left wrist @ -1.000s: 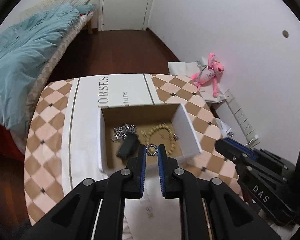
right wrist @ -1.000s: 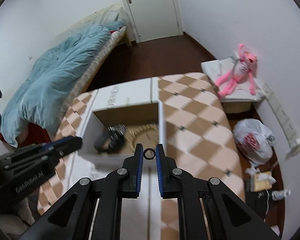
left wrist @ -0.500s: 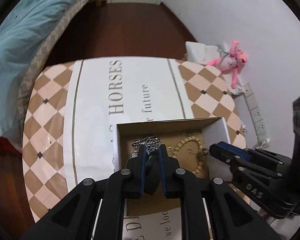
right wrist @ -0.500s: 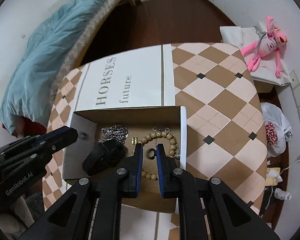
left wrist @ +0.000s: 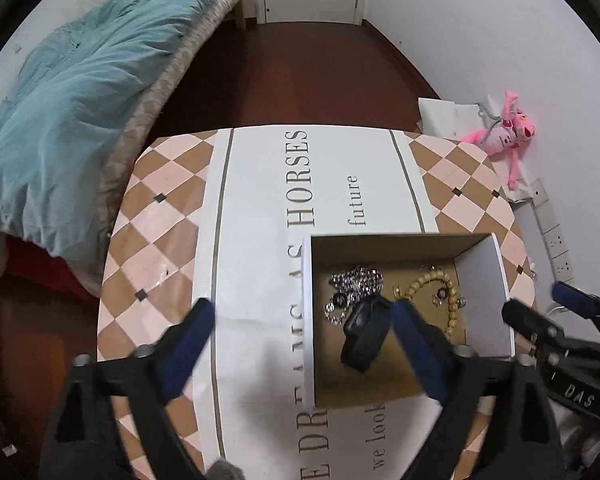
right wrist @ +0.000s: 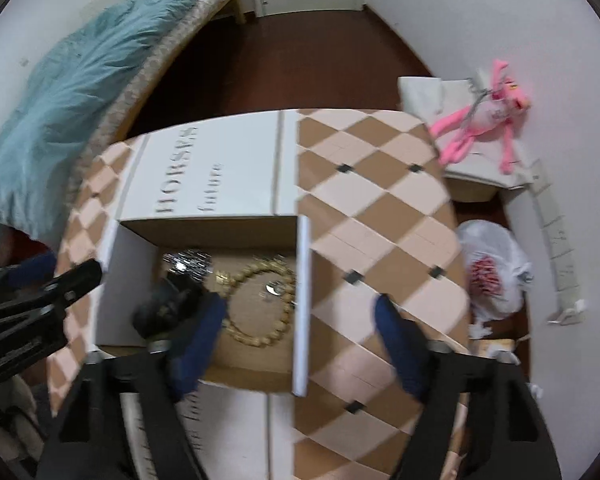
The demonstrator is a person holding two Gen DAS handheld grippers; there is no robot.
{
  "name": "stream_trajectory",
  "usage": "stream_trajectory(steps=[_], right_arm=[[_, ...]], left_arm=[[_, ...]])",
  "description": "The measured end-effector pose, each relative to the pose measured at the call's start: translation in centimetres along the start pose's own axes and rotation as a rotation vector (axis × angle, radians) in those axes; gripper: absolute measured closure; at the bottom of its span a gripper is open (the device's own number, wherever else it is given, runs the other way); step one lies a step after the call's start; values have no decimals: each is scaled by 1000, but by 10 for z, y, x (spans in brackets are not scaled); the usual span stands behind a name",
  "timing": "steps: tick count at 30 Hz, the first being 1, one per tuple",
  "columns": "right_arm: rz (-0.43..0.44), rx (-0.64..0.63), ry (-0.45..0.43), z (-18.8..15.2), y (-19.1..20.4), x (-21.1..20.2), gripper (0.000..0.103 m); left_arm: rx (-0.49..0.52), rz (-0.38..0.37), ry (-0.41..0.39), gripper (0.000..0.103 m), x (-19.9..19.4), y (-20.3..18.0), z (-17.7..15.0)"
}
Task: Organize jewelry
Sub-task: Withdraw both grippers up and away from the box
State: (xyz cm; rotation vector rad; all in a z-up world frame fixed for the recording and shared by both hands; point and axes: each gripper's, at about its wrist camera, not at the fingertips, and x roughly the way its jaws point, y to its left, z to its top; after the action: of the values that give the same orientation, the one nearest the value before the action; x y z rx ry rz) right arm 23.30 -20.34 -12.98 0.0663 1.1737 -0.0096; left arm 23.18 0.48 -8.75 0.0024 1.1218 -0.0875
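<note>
Both claws, left gripper (left wrist: 302, 334) and right gripper (right wrist: 300, 320), spread wide above brown-and-cream checkered tabletop (left wrist: 156, 208); rumpled teal bedding (left wrist: 60, 92) beyond dark wooden floor (left wrist: 300, 72).

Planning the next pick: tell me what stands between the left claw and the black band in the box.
Nothing visible blocks it. The left claw is open above the box's left wall, and the black band lies uncovered beside the silver chain.

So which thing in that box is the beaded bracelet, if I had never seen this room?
Find the round checkered table and the open cardboard box on its white printed sheet. Inside, toward the right wall, lies the beaded bracelet, a loop of pale wooden beads. Its neighbours differ: a silver chain in a heap and a black band.
</note>
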Motion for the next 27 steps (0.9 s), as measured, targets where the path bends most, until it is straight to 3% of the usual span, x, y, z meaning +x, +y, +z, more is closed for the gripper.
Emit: stream_trajectory(steps=[5,12,27], right_arm=[[-101,-31,-16,-21,1,-11,3],[-103,-7,-51,-36,-2,-42,1],[-106,14,-290,-83,5,-200,1]], left_arm=[[9,42,-31,3,-12,-5,-16],[-15,55,-78,3,-47,-8,-30],[19,48,-265,3,-176,-25,-67]])
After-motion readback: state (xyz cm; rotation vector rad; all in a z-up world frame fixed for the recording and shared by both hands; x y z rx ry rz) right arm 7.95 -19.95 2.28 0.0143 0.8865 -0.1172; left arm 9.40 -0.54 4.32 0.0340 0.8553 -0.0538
